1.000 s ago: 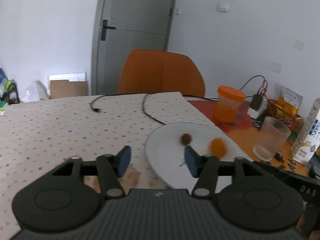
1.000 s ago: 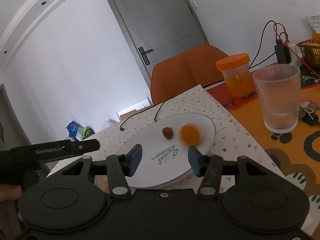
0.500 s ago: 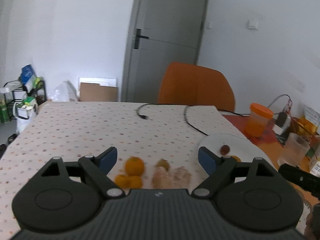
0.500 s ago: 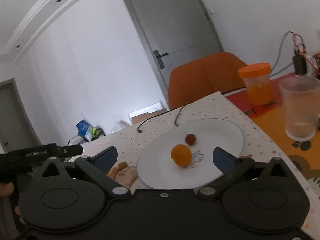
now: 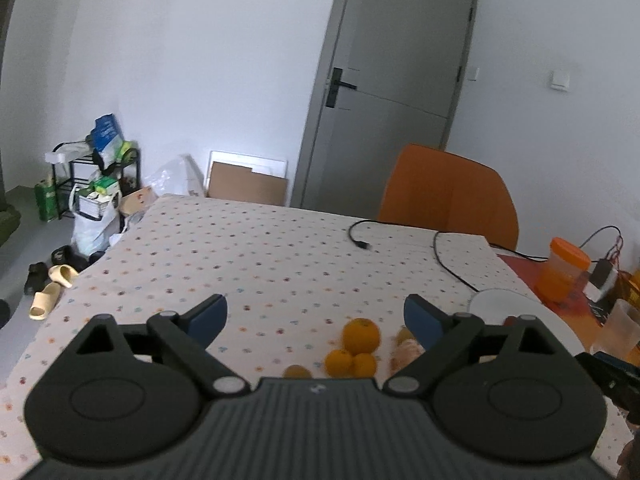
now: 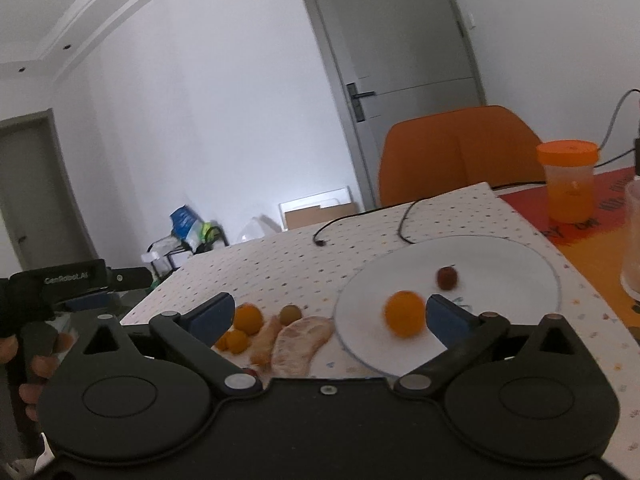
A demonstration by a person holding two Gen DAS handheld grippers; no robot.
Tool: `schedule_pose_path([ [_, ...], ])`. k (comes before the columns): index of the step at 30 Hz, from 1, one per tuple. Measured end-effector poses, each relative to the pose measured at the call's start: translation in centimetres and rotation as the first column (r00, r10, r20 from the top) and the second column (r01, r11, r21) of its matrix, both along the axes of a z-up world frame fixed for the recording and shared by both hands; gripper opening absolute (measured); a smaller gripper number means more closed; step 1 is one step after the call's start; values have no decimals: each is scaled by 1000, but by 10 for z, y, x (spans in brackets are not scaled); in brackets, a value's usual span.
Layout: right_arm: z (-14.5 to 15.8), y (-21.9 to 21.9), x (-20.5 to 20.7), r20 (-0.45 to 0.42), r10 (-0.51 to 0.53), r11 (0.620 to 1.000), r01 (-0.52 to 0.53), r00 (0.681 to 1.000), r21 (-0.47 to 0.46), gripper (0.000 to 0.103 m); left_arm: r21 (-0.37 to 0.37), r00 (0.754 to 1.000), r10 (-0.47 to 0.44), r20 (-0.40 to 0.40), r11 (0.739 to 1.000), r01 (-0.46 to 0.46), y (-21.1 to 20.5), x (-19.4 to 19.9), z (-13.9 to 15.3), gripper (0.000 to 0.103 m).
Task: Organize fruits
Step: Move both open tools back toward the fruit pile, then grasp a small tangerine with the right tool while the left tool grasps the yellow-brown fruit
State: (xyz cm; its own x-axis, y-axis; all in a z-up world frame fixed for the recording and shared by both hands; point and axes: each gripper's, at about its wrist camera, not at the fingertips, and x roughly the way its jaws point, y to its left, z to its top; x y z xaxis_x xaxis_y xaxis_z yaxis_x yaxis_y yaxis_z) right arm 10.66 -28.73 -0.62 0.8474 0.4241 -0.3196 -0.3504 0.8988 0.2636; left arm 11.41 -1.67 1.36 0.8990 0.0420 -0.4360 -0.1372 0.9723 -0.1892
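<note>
Both the left gripper (image 5: 316, 316) and right gripper (image 6: 329, 312) are spread wide, empty. Small oranges (image 5: 360, 346) cluster low centre on the dotted tablecloth (image 5: 260, 256); another orange (image 6: 405, 313) sits on the white plate (image 6: 500, 256). They look light, firm and prone to rolling, best pinched across the middle, with open cloth beyond the cluster for moving

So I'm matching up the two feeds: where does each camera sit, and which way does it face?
Left wrist: rides the left hand-held gripper, open, facing across the dotted table toward the door; oranges lie ahead.
Right wrist: rides the right hand-held gripper, open, facing the white plate holding an orange; a hand holds the other gripper at left.
Both views show the oranges, the plate and the orange chair.
</note>
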Motion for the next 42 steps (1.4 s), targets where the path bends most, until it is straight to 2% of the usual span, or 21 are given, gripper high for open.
schedule_pose_path([
  [13,2,36,6,-32,82,995,-84,996,-58,103,-53,999,26,-22,998,-27,26,-7,-16,92],
  [16,3,45,8,-31,106,992,-108,994,-70,97,-69,999,21,-29,997,-23,29,-5,-21,91],
  [18,3,52,10,-30,129,988,-131,991,-79,89,-74,999,22,-33,997,-24,30,-4,-24,90],
  [21,2,62,13,-38,161,982,-164,986,-90,78,-86,999,20,-46,996,-24,30,-1,-30,83],
  [26,-1,74,20,-64,197,974,-203,978,-98,68,-103,998,10,-68,995,-17,28,5,-39,76],
  [30,-4,81,28,-88,214,970,-222,973,-99,57,-116,996,-6,-89,993,-4,25,12,-48,63],
  [33,-5,85,34,-102,222,968,-232,970,-96,49,-132,994,-20,-106,991,5,23,17,-55,58],
  [35,-5,88,37,-106,232,966,-242,967,-96,48,-134,993,-25,-116,991,10,22,21,-60,57],
  [38,-6,93,42,-108,244,961,-255,964,-104,45,-144,990,-31,-134,990,12,21,27,-67,50],
  [41,-7,99,48,-122,256,958,-269,959,-102,43,-155,988,-39,-151,988,15,21,33,-73,38],
  [42,-8,100,49,-126,259,957,-272,958,-104,43,-157,986,-39,-159,987,14,21,34,-75,30],
])
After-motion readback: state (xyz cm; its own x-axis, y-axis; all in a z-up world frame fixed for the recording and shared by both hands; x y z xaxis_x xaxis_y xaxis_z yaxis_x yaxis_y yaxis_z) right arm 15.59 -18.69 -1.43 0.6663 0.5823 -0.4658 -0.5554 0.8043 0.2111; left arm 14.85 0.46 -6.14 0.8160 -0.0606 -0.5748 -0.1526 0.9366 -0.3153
